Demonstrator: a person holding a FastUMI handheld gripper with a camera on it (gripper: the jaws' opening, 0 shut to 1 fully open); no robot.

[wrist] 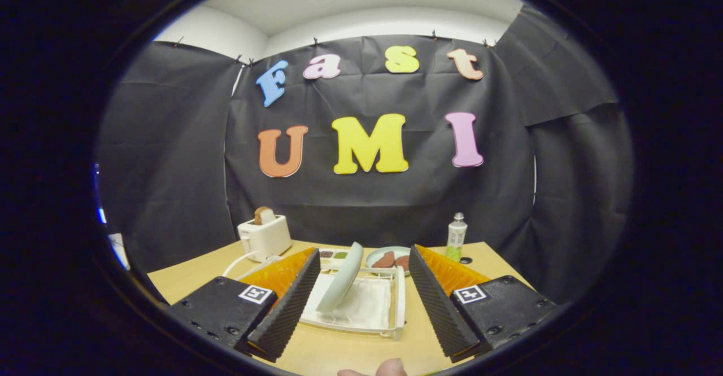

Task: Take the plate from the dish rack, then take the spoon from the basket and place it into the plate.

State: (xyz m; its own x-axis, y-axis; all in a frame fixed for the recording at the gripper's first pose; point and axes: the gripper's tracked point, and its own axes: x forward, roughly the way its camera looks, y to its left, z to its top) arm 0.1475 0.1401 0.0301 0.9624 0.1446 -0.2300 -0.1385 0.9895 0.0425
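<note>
a mock kitchen is sitting inside a cloth-walled recording booth: a toaster [264, 237] holding bread, a white dish rack [361, 308], a plate of food [390, 259] and a bottle [456, 236] are crowding one wooden table [186, 280].

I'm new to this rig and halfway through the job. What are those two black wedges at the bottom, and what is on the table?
The camera rides on a hand-held gripper and looks forward along it. The wedges are its tongs, standing open and holding nothing. Between them, just ahead, a white dish rack sits on the wooden table with a plate leaning on edge in it. Beyond the rack lies a second plate of food. Further back stand a toaster and a bottle. A fingertip shows nearest the camera.
</note>
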